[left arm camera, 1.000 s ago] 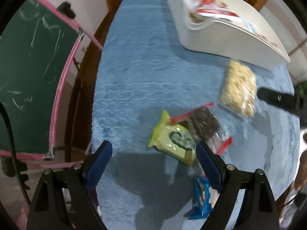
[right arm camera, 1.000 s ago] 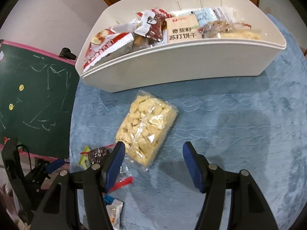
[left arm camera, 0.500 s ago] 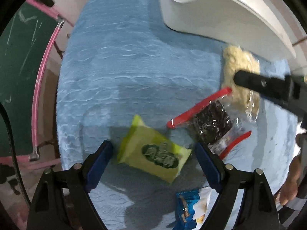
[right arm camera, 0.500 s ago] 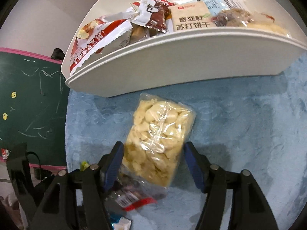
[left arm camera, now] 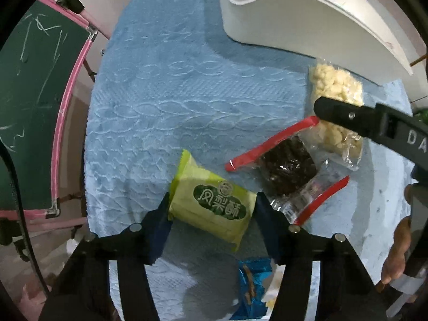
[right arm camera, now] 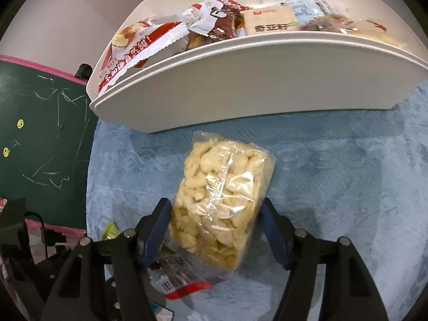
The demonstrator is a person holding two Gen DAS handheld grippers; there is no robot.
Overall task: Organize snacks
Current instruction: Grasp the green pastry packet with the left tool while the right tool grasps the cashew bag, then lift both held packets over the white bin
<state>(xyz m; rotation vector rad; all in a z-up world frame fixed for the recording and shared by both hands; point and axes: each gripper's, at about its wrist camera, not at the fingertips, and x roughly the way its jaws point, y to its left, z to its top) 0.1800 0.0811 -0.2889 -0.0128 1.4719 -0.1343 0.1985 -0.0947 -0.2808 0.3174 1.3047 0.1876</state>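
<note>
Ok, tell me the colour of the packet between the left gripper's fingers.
Lime green packet with a dark green logo, clearest in the left wrist view.

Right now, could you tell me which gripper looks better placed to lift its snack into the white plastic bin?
Probably the right gripper: it straddles the clear bag of pale puffed snacks lying just before the white plastic bin. The left gripper, closing around the green packet, sits farther away.

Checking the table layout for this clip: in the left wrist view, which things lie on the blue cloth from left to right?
Green snack packet, held between the left gripper fingers → dark snack bag with red strips → clear bag of pale puffs, under the right gripper's finger.
</note>
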